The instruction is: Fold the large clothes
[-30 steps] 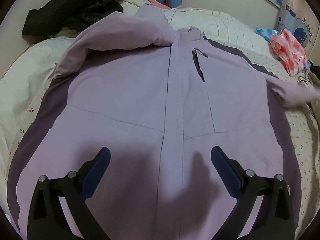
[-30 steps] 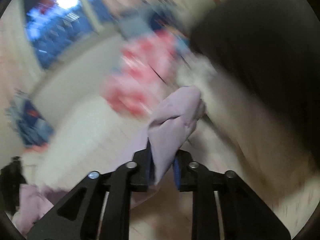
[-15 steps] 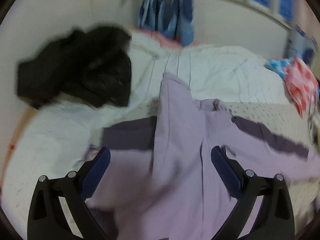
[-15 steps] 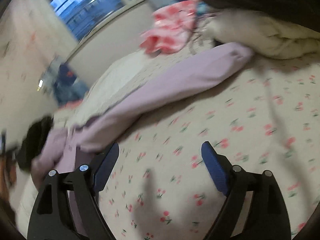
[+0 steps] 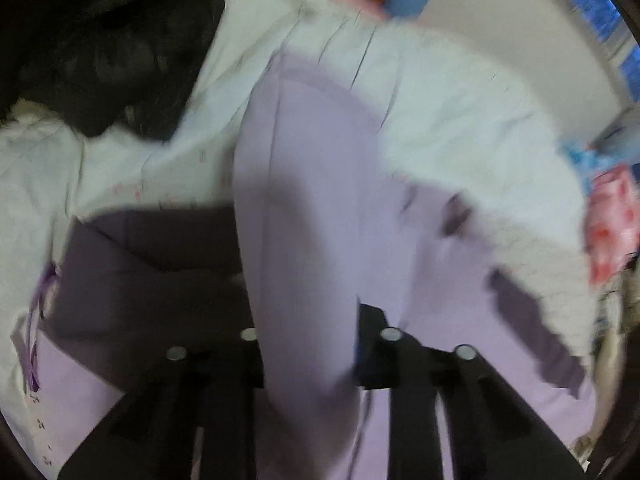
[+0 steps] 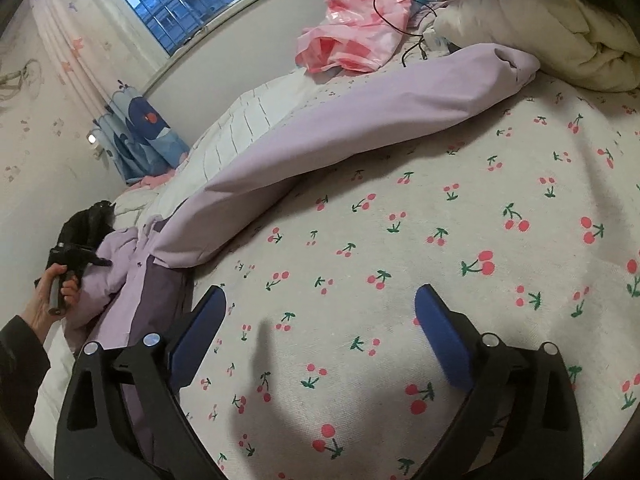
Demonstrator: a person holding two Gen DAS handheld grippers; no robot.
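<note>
On bed: left tongs (image 5: pixel 308 360) clamped on lilac jacket (image 5: pixel 312 208) (blurred); right tongs (image 6: pixel 320 336) wide apart, holding nothing, above cherry-print sheet (image 6: pixel 460 216).

My left wrist view is heavily motion-blurred and dim, the lilac jacket (image 5: pixel 308 240) smeared with soft edges. My right wrist view is sharp and evenly lit indoors, bluish light at the window (image 6: pixel 200 0), soft finger shadows on the cherry-print sheet (image 6: pixel 440 240). Both show fisheye bending and dark vignetted corners.
</note>
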